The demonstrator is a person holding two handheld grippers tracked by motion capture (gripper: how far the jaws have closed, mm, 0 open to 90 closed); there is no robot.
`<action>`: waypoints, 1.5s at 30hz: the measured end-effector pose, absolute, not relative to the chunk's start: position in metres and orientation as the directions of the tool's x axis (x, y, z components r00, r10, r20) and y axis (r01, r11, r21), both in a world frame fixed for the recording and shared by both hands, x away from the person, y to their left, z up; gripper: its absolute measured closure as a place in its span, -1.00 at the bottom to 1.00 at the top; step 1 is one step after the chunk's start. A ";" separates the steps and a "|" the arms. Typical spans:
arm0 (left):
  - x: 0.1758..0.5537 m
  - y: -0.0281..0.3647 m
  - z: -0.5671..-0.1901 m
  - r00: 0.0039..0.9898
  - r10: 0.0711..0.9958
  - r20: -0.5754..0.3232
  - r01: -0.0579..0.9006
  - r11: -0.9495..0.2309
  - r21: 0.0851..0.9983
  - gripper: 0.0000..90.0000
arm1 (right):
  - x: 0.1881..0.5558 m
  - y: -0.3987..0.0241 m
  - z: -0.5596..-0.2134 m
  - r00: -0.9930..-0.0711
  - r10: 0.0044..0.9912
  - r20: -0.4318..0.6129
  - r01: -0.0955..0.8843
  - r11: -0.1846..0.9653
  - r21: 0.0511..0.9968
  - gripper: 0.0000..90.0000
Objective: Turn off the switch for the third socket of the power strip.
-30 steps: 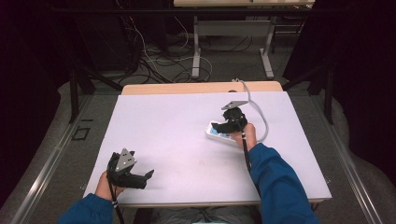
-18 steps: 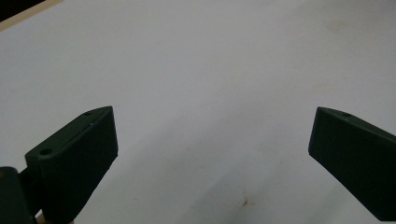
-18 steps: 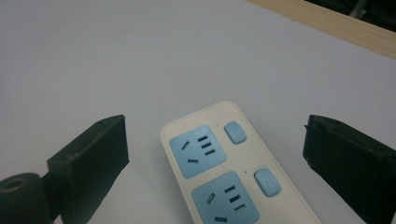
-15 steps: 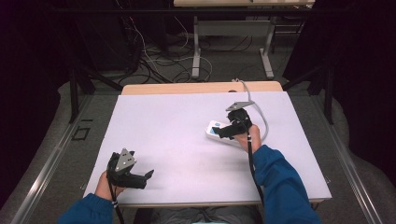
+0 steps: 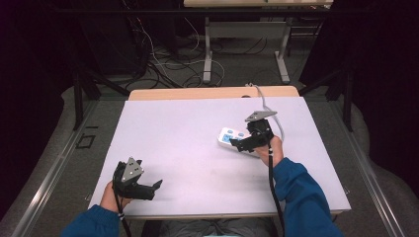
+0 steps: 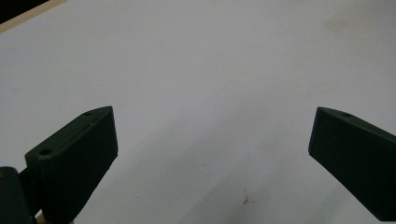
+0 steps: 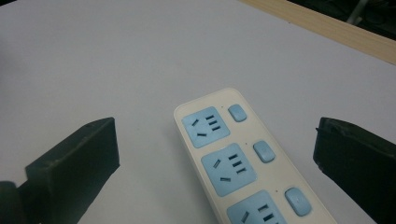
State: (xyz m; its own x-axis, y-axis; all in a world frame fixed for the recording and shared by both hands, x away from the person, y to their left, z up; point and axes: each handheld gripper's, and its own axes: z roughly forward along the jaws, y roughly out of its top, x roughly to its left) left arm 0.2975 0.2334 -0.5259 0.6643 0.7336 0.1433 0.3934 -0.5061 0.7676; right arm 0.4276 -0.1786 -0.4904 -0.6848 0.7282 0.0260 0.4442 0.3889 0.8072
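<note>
You have one power strip (image 5: 232, 138) on the white table (image 5: 188, 143), lying flat with its blue sockets facing up and its pale cable (image 5: 267, 106) running off past the table's far edge. Take the strip as your landmark: your right gripper (image 5: 242, 146) hangs directly over its near end, and your left gripper (image 5: 148, 190) sits well apart from it, down by the table's near edge on your left side.

Your right gripper's jaws are spread wide with nothing between them; in the right gripper view the strip (image 7: 243, 163) lies on the table between and beyond them, untouched. Your left gripper's jaws are likewise wide apart and empty, with only bare table surface ahead of them.

Expect the strip to be a stiff, light plastic bar with a smooth, rather slippery casing. It should not bend or crush, but it may skate on the table if you push it. I would close across its narrow width, on the long side walls, keeping the pads off the sockets and switches. The cable will likely drag and twist the strip as you lift.

Count: one strip, three sockets and three blue switches visible, one cable, two grippers
</note>
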 end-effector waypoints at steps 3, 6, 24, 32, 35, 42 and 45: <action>0.297 0.234 -0.526 0.664 0.734 0.143 0.394 -0.506 0.767 -0.97 | 0.423 -0.180 -0.489 -0.688 0.725 0.022 0.439 0.392 0.808 -1.00; 0.297 0.233 -0.526 0.665 0.735 0.132 0.400 -0.500 0.768 -0.97 | 0.417 -0.183 -0.487 -0.688 0.725 0.022 0.435 0.387 0.813 -1.00; 0.297 0.233 -0.526 0.665 0.735 0.133 0.399 -0.500 0.768 -0.97 | 0.385 -0.203 -0.485 -0.677 0.736 -0.007 0.420 0.395 0.817 -1.00; 0.296 0.233 -0.526 0.664 0.736 0.136 0.396 -0.500 0.770 -0.97 | 0.373 -0.216 -0.487 -0.661 0.750 -0.018 0.421 0.391 0.818 -1.00; 0.297 0.233 -0.526 0.666 0.734 0.137 0.398 -0.504 0.766 -0.97 | 0.369 -0.221 -0.490 -0.655 0.755 -0.018 0.424 0.387 0.818 -1.00; 0.297 0.233 -0.526 0.664 0.735 0.134 0.399 -0.500 0.768 -0.97 | 0.360 -0.230 -0.492 -0.650 0.759 -0.031 0.420 0.394 0.817 -1.00; 0.296 0.233 -0.526 0.666 0.734 0.137 0.398 -0.504 0.766 -0.97 | 0.356 -0.232 -0.493 -0.650 0.759 -0.033 0.414 0.391 0.822 -1.00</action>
State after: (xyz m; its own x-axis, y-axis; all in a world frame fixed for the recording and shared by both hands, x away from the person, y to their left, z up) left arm 0.2965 0.2333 -0.5257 0.6657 0.7335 0.1369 0.3979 -0.5042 0.7665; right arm 0.3559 -0.2322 -0.4925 -0.6503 0.7589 -0.0332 0.4143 0.3909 0.8219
